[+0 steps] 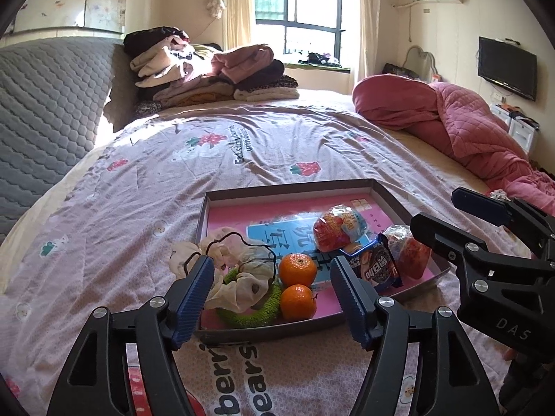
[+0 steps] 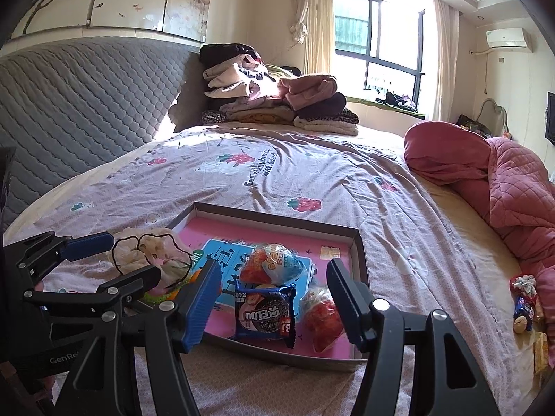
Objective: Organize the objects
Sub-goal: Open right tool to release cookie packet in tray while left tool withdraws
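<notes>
Hovering over the tray [image 1: 378,187] on the bed, the left gripper [image 1: 270,287] and right gripper [image 2: 274,294] both stood wide, holding nothing; oranges [image 1: 297,269] and snacks [image 2: 265,312] lay inside.

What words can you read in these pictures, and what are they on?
"DAS": right gripper body.
"GenRo", cut off: left gripper body.
"with bears": bedsheet.
"berri", "bears", cut off: bedsheet, near edge.
Cookie packet, tray print: not readable.
</notes>
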`<act>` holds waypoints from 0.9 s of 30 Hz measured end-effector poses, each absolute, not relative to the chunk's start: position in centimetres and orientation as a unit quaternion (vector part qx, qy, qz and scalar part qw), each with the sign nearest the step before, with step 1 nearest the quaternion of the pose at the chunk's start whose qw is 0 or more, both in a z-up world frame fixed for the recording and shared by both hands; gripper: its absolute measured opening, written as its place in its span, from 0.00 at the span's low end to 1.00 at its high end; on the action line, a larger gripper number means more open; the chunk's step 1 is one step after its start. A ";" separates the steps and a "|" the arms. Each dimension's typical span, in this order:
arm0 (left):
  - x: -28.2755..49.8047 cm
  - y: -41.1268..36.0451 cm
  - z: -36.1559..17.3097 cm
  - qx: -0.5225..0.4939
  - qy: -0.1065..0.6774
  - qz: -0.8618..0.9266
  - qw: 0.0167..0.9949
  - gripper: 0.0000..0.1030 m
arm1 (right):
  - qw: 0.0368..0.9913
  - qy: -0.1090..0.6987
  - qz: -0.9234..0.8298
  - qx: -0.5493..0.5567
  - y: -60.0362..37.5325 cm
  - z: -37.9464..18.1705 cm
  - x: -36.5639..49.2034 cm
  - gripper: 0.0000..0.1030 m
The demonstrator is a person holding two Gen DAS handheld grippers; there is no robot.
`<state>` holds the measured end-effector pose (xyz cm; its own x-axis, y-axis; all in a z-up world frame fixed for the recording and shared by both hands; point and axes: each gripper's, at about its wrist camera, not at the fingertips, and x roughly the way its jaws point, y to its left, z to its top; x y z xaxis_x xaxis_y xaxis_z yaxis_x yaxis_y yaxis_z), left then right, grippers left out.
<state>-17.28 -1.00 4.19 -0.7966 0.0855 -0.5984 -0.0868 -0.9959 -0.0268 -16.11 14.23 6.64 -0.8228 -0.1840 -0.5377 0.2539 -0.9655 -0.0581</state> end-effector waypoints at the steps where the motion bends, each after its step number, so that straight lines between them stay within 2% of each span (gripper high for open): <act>1: -17.2 -1.2 4.5 -0.313 0.000 0.949 0.042 0.70 | 0.115 0.064 -0.953 0.273 14.3 6.8 -16.0 0.61; 4: -17.0 -1.6 5.4 -0.307 -0.006 0.951 0.034 0.75 | 0.113 0.063 -0.955 0.267 14.3 7.4 -15.7 0.61; 27: -12.2 -2.2 11.7 -0.255 -0.012 0.967 -0.013 0.76 | 0.118 0.052 -0.966 0.226 15.1 12.2 -11.8 0.65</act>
<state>-12.15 -2.23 11.69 -0.8697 -0.0193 -0.4932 0.0312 -0.9994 -0.0159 -11.81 15.13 12.15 -0.8701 -0.2034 -0.4489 0.2507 -0.9669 -0.0478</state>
